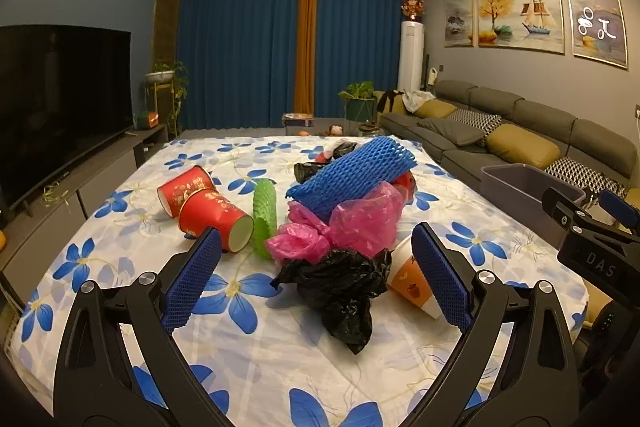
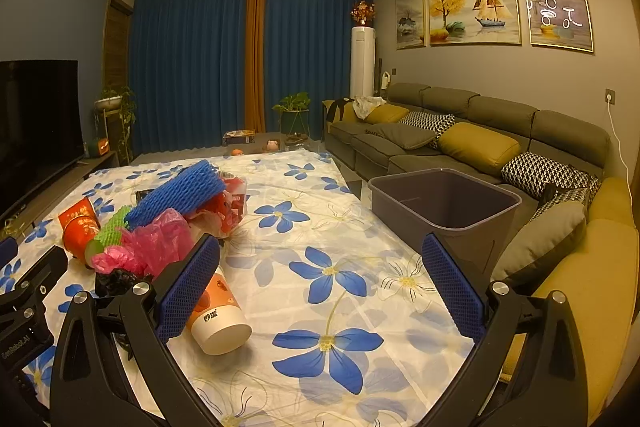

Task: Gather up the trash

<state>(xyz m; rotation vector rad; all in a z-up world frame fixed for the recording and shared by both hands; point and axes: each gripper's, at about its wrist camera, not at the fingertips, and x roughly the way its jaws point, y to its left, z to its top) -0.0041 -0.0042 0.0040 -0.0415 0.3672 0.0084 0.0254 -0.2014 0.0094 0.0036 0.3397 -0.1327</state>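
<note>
Flowered cloth is covering the desk, where trash — black bag (image 1: 340, 291), pink bag (image 1: 348, 223), blue foam net (image 1: 352, 171), paper cup (image 2: 218, 319) — is being left uncollected beside the seemingly empty grey bin (image 2: 444, 203), both grippers' jaws being held wide, gripping nothing.

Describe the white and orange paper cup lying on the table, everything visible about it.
The white and orange paper cup lies on its side on the flowered tablecloth, open mouth toward the camera in the right wrist view. It looks like paper: a white rim band with printed characters, an orange body with small pictures. It looks empty and undented. Its far end reaches the crumpled black plastic bag. No gripper holds it.
</note>
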